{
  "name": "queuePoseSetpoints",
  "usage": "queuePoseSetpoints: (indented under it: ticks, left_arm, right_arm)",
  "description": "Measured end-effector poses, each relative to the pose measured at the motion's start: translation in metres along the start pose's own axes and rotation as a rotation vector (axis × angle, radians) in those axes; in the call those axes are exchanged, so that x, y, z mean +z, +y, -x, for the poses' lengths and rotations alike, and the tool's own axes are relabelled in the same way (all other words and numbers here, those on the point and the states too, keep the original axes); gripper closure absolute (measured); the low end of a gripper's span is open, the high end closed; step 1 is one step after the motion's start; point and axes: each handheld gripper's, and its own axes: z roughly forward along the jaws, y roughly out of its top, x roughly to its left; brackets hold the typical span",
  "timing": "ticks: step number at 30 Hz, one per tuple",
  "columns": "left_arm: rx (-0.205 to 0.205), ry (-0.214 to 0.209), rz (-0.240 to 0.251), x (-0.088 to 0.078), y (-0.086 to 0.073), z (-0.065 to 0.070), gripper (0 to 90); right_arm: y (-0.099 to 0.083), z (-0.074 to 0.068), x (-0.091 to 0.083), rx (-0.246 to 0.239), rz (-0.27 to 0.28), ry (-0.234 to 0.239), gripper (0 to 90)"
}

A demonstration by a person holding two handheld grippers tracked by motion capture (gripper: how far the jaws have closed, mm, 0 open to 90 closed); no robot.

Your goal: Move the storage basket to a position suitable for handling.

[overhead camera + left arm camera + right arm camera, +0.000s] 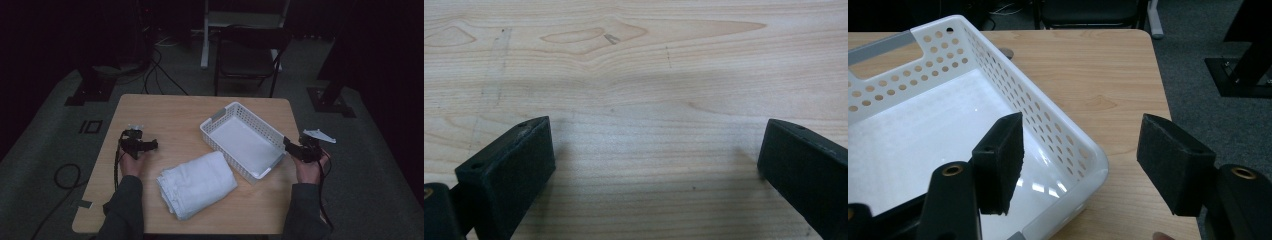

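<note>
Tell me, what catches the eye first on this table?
A folded white towel lies at the near middle of the wooden table. Beside it, toward the right, sits an empty white perforated basket. A person's hands hold the left gripper and right gripper at either side, both open.

Dim overhead view (sharper close-ups)

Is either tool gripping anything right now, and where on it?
Nothing is held. The left tool stands open over bare wooden table; the right tool is open at the white perforated plastic basket's corner.
</note>
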Motion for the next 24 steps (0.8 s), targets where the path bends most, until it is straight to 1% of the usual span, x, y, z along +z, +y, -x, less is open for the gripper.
queuePoseSetpoints:
  ticks: [2, 4, 6, 8, 10, 13, 20, 24]
  left_arm:
    - [0.003, -0.002, -0.004, -0.001, 0.0, 0.001, 1.5]
    - [0.001, -0.001, -0.021, -0.003, -0.001, 0.004, 1.5]
    - [0.01, -0.007, -0.043, -0.005, -0.001, 0.007, 1.5]
    - [0.016, -0.012, -0.048, -0.006, -0.001, 0.008, 1.5]
    - [0.018, -0.014, -0.048, -0.006, -0.001, 0.007, 1.5]
    - [0.018, -0.014, -0.047, -0.006, -0.001, 0.007, 1.5]
    - [0.024, -0.02, -0.037, -0.006, -0.002, 0.007, 1.4]
    - [0.026, -0.021, -0.033, -0.006, -0.003, 0.006, 1.4]
  right_arm:
    - [0.0, -0.001, -0.001, -0.005, -0.004, 0.001, 35.1]
    - [-0.001, -0.004, -0.001, -0.013, -0.005, -0.001, 35.0]
    - [-0.001, -0.006, -0.003, -0.016, -0.007, 0.001, 35.0]
    - [-0.003, -0.009, -0.004, -0.019, -0.007, 0.003, 34.4]
    - [-0.005, -0.011, -0.006, -0.026, -0.014, 0.006, 33.9]
    - [-0.008, -0.011, -0.007, -0.021, -0.025, 0.005, 33.3]
    - [-0.018, -0.012, -0.007, 0.004, -0.055, 0.004, 32.2]
    - [-0.022, -0.015, -0.008, -0.001, -0.067, 0.009, 30.6]
